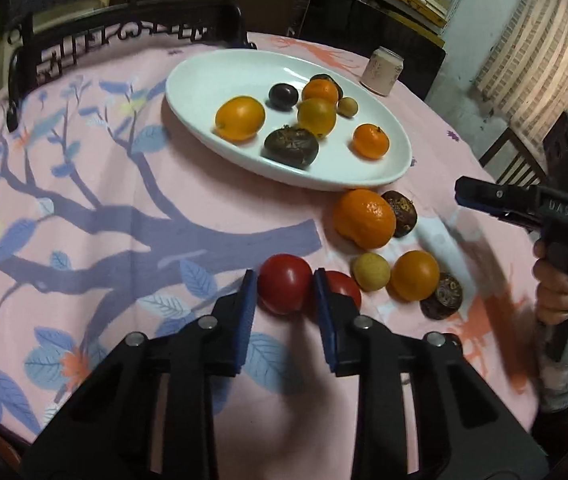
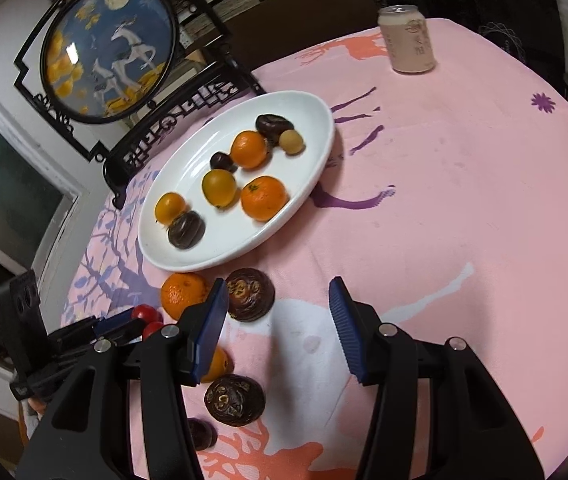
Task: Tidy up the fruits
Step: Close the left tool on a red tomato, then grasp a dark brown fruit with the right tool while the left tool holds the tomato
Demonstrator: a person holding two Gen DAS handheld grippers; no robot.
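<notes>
Two blue-padded black grippers slant down over the pink printed tablecloth [image 2: 463, 184]; the left gripper [image 1: 285, 292] has its pads clamped on a glossy round red tomato [image 1: 284, 288] lying on the cloth near the white oval ceramic plate [image 1: 204, 80]; the right gripper [image 2: 280, 330], gripped by a hand [image 1: 559, 296], hangs with jaws apart, nothing between them; eight fruits sit in the plate.

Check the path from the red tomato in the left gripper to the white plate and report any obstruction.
Nothing visible blocks it. The left gripper clamps the red tomato, and only bare tablecloth lies between it and the white plate.
</notes>
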